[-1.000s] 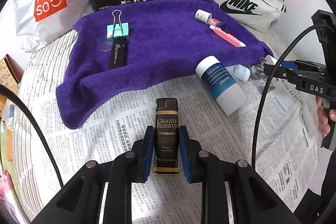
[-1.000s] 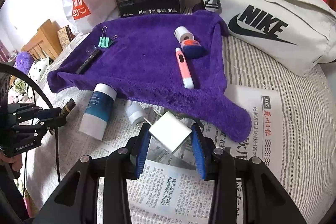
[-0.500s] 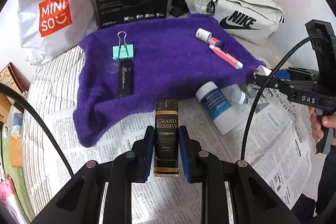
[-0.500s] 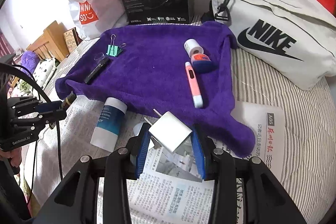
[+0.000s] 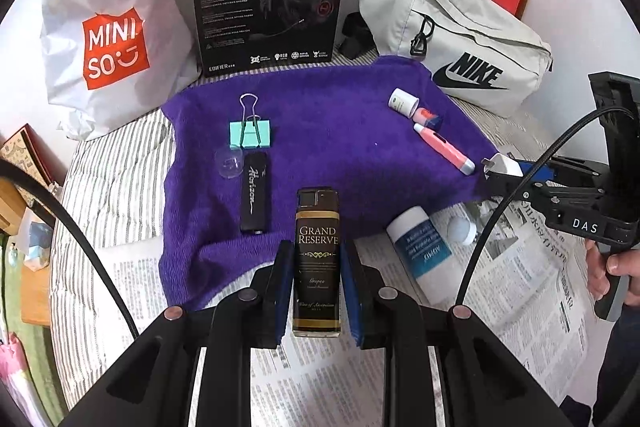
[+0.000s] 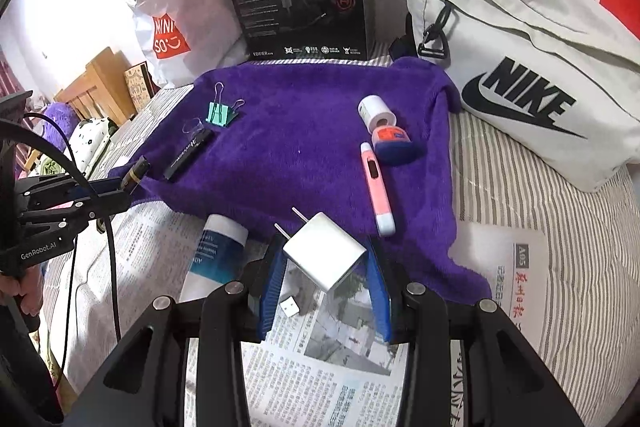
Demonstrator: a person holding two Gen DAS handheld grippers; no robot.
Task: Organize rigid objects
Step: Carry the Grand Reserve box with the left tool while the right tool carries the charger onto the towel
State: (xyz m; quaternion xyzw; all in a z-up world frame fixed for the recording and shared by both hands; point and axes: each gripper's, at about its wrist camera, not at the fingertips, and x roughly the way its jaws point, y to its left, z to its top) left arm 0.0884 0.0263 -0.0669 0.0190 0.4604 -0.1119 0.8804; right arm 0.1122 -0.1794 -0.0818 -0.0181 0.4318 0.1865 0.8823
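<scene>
My left gripper (image 5: 317, 259) is shut on a brown and gold lighter (image 5: 317, 263) marked Grand Reserve, held above the near edge of the purple towel (image 5: 340, 155). A white plug adapter (image 6: 325, 255) with two prongs sits tilted in my right gripper (image 6: 326, 263), which is shut on it over the newspaper (image 6: 340, 379). On the towel lie a green binder clip (image 5: 251, 133), a black lighter (image 5: 254, 197), a pink pen (image 5: 444, 149) and a small white tube (image 5: 403, 101). A white and blue bottle (image 5: 424, 255) lies on the newspaper.
Behind the towel stand a black headset box (image 5: 268, 3), a white Miniso bag (image 5: 104, 39) and a grey Nike bag (image 5: 460, 43). A small white cap (image 5: 460, 229) lies beside the bottle. A person's hand (image 5: 616, 267) holds the right gripper's handle.
Both grippers have risen and drawn back a little with their objects, so the towel and its things look smaller and farther away. Both grips are unchanged.
</scene>
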